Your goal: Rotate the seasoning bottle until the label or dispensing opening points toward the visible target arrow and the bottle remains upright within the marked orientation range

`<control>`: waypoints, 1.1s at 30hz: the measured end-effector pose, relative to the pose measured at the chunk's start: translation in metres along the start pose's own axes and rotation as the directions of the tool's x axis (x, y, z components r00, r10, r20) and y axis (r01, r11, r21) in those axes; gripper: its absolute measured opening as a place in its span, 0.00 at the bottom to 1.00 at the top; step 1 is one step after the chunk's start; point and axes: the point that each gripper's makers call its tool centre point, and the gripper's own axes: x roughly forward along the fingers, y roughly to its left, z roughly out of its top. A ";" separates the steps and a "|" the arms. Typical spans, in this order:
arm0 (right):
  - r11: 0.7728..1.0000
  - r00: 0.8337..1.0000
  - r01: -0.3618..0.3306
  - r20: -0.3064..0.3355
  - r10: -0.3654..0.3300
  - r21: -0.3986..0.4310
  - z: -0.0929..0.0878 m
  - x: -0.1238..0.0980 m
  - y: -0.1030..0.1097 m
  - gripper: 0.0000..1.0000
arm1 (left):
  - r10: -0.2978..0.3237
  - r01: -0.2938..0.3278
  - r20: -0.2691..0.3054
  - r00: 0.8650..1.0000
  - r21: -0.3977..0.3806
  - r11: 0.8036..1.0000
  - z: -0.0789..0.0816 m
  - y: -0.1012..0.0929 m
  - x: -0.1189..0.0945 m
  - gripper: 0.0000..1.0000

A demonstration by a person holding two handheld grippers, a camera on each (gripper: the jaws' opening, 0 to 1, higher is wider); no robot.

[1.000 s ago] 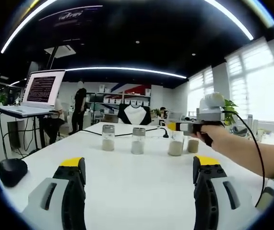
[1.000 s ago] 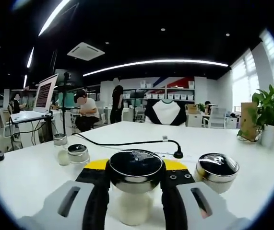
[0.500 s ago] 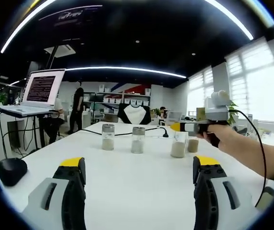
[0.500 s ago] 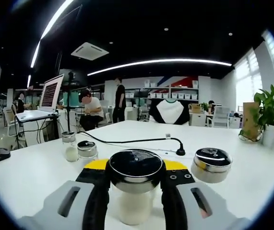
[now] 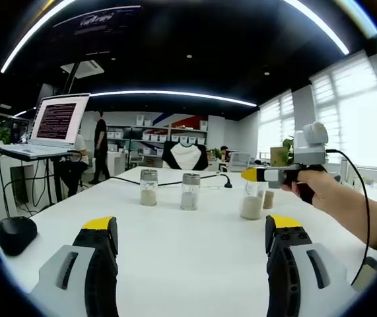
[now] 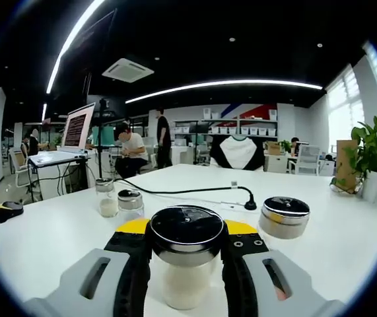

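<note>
Open office, white table (image 5: 181,244) under long ceiling lights. Right gripper (image 6: 185,264) clamped on the seasoning bottle (image 6: 186,261), jaws pressed against both sides below its shiny metal cap; bottle upright, pale powder inside. Seen from the left gripper view at the far right (image 5: 251,198). Left gripper (image 5: 188,264) low over the table, jaws spread wide, holding nothing. Three more jars (image 5: 148,188) standing apart on the table.

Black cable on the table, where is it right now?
In the right gripper view the black cable runs across the white table, behind the bottle gripped by the right gripper.
</note>
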 end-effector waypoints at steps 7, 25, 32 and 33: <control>1.000 1.000 -0.009 0.002 0.009 0.001 -0.001 -0.009 0.001 0.39 | -0.002 0.002 0.000 1.000 0.001 1.000 0.000 0.000 0.000 0.98; 1.000 0.999 -0.031 -0.018 0.031 -0.002 -0.004 -0.040 0.008 0.40 | -0.017 0.017 -0.003 1.000 -0.004 1.000 -0.001 -0.004 0.001 0.98; 0.998 0.998 -0.060 -0.014 0.060 -0.008 -0.009 -0.056 0.015 0.40 | -0.020 0.020 -0.004 1.000 0.001 1.000 -0.001 -0.005 0.001 0.98; 0.998 0.998 -0.063 -0.013 0.063 -0.009 -0.009 -0.058 0.016 0.40 | -0.018 0.018 -0.006 1.000 0.004 1.000 -0.001 -0.005 0.001 0.98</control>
